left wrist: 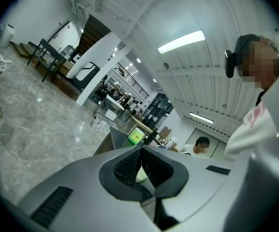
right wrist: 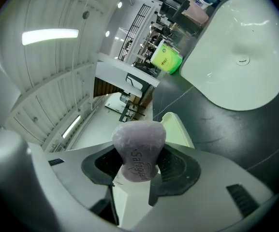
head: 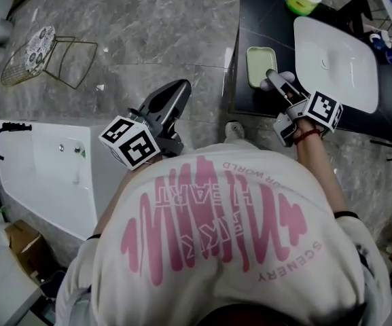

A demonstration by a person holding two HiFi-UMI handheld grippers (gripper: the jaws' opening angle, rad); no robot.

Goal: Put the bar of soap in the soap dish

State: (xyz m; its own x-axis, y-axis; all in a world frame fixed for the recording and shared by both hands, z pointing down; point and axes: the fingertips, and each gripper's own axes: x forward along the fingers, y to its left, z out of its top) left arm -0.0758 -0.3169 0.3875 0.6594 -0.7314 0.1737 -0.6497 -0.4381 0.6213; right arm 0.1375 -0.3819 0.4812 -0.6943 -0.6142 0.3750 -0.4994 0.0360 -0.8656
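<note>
**Status.** The pick-up stage is judged complete and the placement is not yet done. The bar is in the jaws and the dish is empty.

**Left gripper** (head: 181, 87). It sits at centre-left of the head view, over the grey floor and well apart from the counter. In the left gripper view (left wrist: 140, 152) the jaws are closed pad to pad with nothing between them. It plays no part in this step.

**Soap dish** (head: 259, 65). This pale green tray lies on the dark counter (head: 250, 9) at upper right of centre, just left of the white basin (head: 335, 60).

**Right gripper** (head: 274, 80). In the right gripper view (right wrist: 138, 164) the jaws are clamped on the bar of soap (right wrist: 139, 146). The bar is pale lilac and held endwise, with its rounded end projecting past the pads. The dish (right wrist: 178, 125) shows just beyond the bar, above and to its right.

**Position.** In the head view the bar (head: 282, 78) is at the dish's lower right corner. Its height above the dish cannot be determined.

**Remaining.** Move the bar over the dish hollow, lower it, and open the jaws.
</note>
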